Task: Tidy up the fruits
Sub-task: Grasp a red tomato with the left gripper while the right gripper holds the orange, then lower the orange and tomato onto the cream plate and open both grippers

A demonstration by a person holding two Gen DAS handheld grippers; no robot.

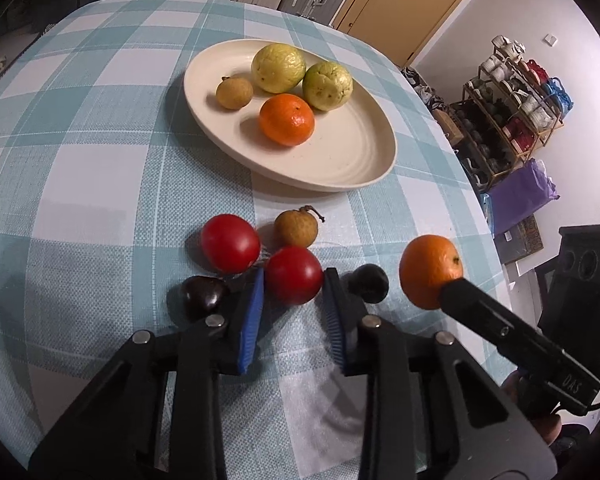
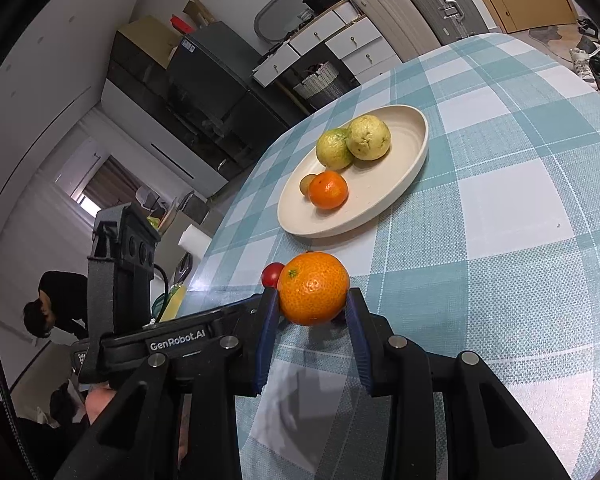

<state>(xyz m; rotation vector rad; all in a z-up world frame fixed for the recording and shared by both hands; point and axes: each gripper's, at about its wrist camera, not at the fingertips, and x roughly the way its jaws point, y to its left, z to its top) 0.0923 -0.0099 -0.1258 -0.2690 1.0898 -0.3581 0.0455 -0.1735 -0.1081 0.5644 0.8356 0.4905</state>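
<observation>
Fruits are split between a cream plate and the checked tablecloth of the table. On the plate, which sits toward the far middle of the table, lie two yellow-green guavas touching each other at the back, a small brown longan on the left side of the plate and an orange mandarin in front of the guavas.

Nearer the front edge of the table a loose group lies on the cloth: a red tomato, a second longan with a stem just beside it, and two dark, glossy fruits I cannot name for sure.

The left gripper has its blue pads either side of a second red tomato; the pads look to be against its sides, so it is grasping that tomato, low over the cloth or on it, I cannot tell which.

The right gripper is clamped on another mandarin, its blue fingers pressed to both sides of the fruit, which is near the front right edge of the table, to the right of the loose group. From the left wrist view one black finger of that gripper shows against the mandarin's lower side.
</observation>
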